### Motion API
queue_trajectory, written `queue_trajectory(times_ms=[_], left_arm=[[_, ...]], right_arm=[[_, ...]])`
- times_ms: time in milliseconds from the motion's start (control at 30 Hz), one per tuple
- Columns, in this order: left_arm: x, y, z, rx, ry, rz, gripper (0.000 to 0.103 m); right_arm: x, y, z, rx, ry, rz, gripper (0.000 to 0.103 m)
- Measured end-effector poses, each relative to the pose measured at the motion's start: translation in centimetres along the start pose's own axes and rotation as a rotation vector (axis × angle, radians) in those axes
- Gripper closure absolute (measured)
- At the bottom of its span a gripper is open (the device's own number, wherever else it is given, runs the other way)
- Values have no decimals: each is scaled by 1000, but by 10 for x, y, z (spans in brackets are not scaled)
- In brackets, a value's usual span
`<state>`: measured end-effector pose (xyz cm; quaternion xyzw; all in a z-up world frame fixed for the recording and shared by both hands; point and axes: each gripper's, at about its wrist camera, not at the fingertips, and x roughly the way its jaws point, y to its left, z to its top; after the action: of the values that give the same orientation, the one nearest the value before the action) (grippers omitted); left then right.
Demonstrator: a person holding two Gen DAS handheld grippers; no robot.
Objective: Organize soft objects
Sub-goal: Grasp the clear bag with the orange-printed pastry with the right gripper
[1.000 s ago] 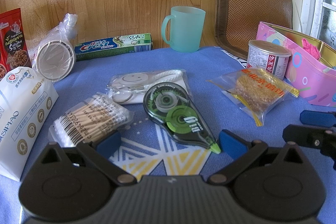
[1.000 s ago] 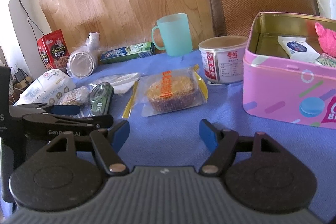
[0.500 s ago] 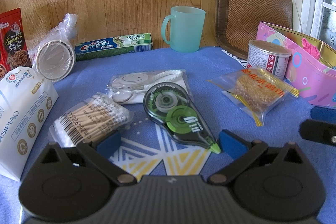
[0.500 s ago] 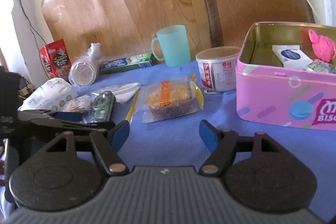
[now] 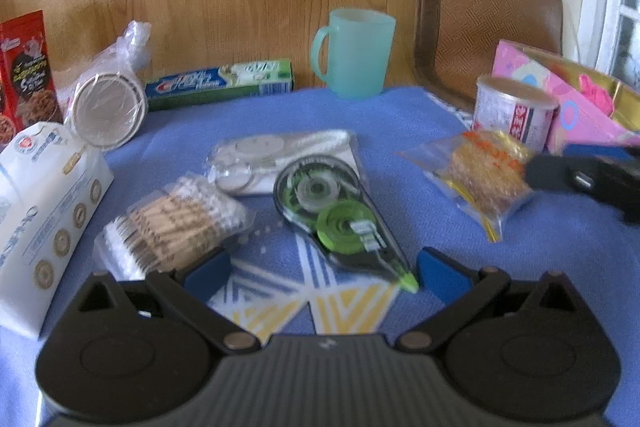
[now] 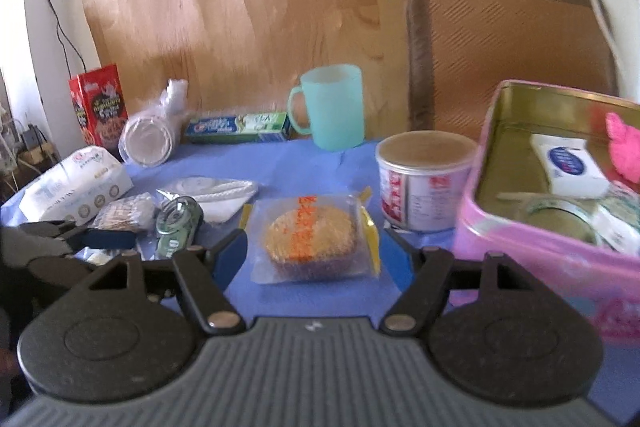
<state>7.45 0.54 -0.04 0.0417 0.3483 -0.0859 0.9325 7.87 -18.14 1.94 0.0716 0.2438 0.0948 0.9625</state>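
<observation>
A bagged round cake (image 6: 310, 239) lies on the blue cloth, between the open fingers of my right gripper (image 6: 316, 253); it also shows in the left wrist view (image 5: 482, 175). My left gripper (image 5: 322, 273) is open and empty, low over the cloth, with a bag of cotton swabs (image 5: 172, 223) by its left finger and a green correction tape (image 5: 336, 215) ahead. A white tissue pack (image 5: 44, 211) lies at the left. The pink tin (image 6: 532, 247) at the right holds a pink soft thing (image 6: 624, 147) and small packs.
A teal mug (image 5: 354, 53), a toothpaste box (image 5: 220, 83), wrapped cups (image 5: 108, 103) and a red snack pack (image 5: 24, 71) stand along the wooden wall. A white can (image 6: 424, 179) stands beside the tin. A brown chair back (image 6: 508, 51) is behind.
My right gripper has moved forward and now straddles the bagged cake; in the left wrist view its fingers reach the bag. The left gripper has barely moved.
</observation>
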Motion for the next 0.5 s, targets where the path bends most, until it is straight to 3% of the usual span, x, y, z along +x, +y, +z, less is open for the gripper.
queue_trajectory(times_ms=[167, 333, 500], left_arm=[[-9, 0, -4, -4, 19, -27, 0], [-2, -7, 0, -25, 12, 29, 0], [-6, -2, -2, -34, 11, -3, 0]], right_arm=[[28, 7, 9, -33, 53, -39, 24], [49, 2, 14, 24, 116, -33, 14], [25, -6, 6, 114, 169, 29, 20]])
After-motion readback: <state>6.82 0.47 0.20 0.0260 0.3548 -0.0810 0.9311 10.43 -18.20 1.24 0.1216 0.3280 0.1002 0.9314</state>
